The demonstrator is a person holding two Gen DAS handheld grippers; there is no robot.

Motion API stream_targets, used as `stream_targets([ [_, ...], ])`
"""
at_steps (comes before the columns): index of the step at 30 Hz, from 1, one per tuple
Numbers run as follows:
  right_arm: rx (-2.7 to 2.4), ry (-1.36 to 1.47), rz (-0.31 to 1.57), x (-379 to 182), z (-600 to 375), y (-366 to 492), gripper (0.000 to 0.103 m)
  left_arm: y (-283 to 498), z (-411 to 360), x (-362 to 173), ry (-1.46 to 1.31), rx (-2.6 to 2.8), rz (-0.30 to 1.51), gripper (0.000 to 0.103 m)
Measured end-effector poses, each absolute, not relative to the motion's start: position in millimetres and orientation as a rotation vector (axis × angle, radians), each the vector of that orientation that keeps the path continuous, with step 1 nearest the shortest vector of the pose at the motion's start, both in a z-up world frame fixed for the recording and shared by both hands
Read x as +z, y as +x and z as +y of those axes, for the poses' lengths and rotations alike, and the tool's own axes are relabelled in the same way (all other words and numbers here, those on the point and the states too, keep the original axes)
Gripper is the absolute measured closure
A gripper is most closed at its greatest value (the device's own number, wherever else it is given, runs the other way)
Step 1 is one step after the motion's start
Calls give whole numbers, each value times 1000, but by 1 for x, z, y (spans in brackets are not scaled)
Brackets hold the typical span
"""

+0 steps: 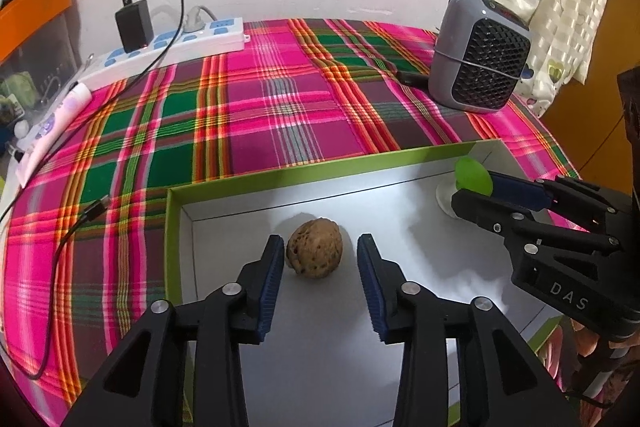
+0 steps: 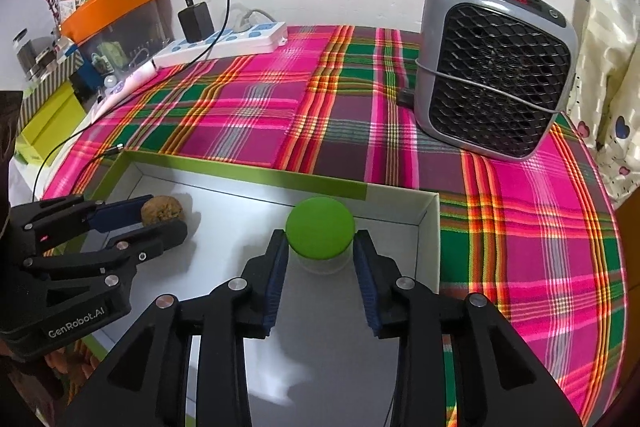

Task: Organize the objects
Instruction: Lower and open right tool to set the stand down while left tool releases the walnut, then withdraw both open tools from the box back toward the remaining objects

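1. Closest to me, my left gripper (image 1: 320, 255) sits low inside a shallow box (image 1: 224, 183) with a white floor and green rim. Its blue-padded fingers are spread apart, with a brown walnut (image 1: 315, 254) resting on the box floor between them. The left pad is at the nut's side, though I cannot tell if it touches; the right pad stands clear of it.
2. My right gripper (image 2: 320, 247) is in the same box, toward its far right corner. Its fingers flank a small clear jar with a round green lid (image 2: 320, 228). The pads look to be right at the lid's edges (whether they press it or merely bracket it, I cannot tell).
3. The box lies on a bright plaid cloth (image 1: 256, 107) of pink, green and orange, which covers the table.
4. Further back on the right, a grey fan heater (image 2: 496, 67) with a black mesh front stands upright on the cloth.
5. At the far left, by the wall, a white power strip (image 1: 172, 47) carries a black charger (image 1: 134, 25), whose cable trails across the cloth.
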State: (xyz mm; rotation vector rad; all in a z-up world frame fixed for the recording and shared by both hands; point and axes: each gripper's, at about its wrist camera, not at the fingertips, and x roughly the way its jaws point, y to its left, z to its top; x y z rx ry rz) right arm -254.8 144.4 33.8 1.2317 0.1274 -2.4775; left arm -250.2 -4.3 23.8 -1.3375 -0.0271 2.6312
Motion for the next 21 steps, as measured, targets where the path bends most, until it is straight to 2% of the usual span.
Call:
stream_targets([
  [3, -2491, 1225, 125, 36, 145, -252, 60, -246, -6, 27, -1330, 2635, -39, 63],
  [21, -2502, 1203, 79, 45, 152, -222, 60, -212, -7, 42, -1274, 2679, -27, 62],
])
